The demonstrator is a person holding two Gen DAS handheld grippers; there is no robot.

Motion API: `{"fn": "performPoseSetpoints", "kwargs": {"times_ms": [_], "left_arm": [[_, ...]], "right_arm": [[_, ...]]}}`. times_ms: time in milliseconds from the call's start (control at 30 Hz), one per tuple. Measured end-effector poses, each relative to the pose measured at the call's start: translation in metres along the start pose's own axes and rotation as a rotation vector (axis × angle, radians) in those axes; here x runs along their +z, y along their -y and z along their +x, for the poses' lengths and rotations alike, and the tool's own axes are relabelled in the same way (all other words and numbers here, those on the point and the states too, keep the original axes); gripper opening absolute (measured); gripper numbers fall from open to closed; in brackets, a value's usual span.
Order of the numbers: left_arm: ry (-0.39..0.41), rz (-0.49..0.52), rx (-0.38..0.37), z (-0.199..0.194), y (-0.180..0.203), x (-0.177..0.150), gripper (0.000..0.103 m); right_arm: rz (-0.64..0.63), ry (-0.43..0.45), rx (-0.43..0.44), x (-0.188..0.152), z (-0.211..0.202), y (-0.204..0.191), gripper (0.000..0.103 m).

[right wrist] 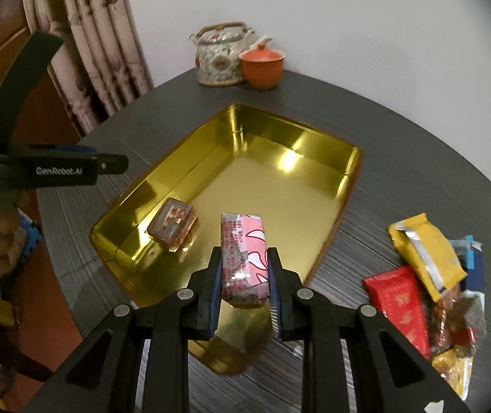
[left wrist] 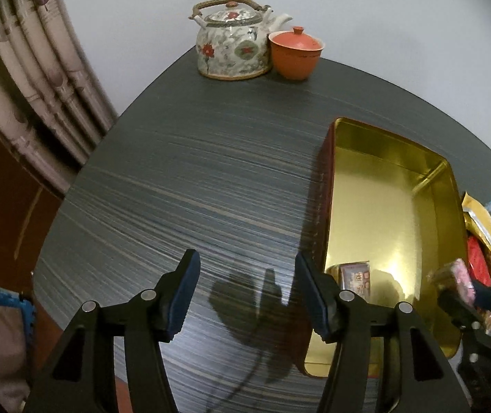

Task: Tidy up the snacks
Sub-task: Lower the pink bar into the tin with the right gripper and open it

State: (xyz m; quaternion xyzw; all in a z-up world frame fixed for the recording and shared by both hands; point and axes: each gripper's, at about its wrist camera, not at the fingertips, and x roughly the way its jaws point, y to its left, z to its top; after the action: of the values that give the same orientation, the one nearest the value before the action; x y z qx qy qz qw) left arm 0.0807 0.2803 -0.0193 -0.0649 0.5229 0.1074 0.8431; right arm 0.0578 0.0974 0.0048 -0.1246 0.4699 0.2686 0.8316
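Left wrist: left gripper [left wrist: 247,292] jaws apart, empty, over bare dark table [left wrist: 183,186] beside gold tin [left wrist: 328,186]; brown snack [left wrist: 355,280] in tin's near corner. Right wrist: right gripper [right wrist: 243,277] clamped on pink snack pack [right wrist: 243,251] above tin's near edge; loose snack pile [right wrist: 431,285] lies right, near table edge.

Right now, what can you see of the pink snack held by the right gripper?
The pink snack is a small wrapped block with a pink and white printed wrapper, crinkly like plastic film. The right gripper is shut on its two long sides and holds it over the near part of the gold tin. Nothing else touches it.
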Motion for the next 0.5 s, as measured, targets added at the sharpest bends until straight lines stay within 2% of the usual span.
{"fn": "performPoseSetpoints", "kwargs": {"times_ms": [500], "left_arm": [[-0.017,0.019,-0.016,0.003,0.005,0.001,0.059]], "right_arm": [[-0.028,-0.059,-0.036,0.008,0.032,-0.009,0.021]]}}
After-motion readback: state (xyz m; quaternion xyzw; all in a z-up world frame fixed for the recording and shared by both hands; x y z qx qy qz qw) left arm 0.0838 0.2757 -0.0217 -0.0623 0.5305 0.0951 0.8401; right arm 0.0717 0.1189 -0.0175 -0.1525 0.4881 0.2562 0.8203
